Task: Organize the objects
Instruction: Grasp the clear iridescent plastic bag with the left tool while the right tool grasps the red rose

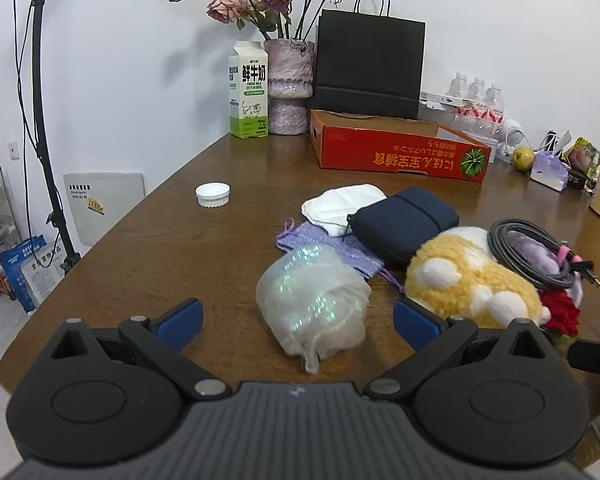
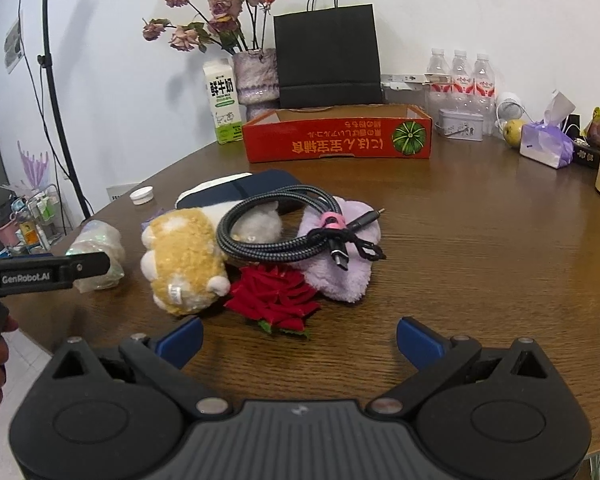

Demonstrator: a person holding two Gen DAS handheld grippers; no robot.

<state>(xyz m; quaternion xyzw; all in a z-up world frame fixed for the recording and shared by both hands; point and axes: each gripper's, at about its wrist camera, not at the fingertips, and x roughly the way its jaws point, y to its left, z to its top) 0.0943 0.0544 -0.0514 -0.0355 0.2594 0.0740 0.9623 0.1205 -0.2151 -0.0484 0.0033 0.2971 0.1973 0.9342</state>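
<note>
A pile lies mid-table: an iridescent pouch [image 1: 314,304], a yellow plush toy [image 1: 472,280], a navy case [image 1: 406,222], a white cloth [image 1: 342,206], a purple knit bag [image 1: 340,250] and a coiled grey cable [image 1: 532,254]. My left gripper [image 1: 298,326] is open, its jaws either side of the pouch, not touching. My right gripper [image 2: 300,340] is open and empty, just in front of a red fabric rose [image 2: 274,300]. In the right wrist view the cable [image 2: 276,232] rests on the plush [image 2: 184,256] and a lilac fluffy cloth [image 2: 340,276]. The pouch [image 2: 96,256] is partly hidden by the left gripper's side.
An open red cardboard box [image 2: 336,140] stands behind the pile, with a black paper bag [image 2: 328,60], a vase of dried roses [image 2: 256,76] and a milk carton [image 2: 222,102] at the wall. A white cap [image 1: 213,195] lies left. Water bottles [image 2: 460,76], a tin, tissues and fruit stand right.
</note>
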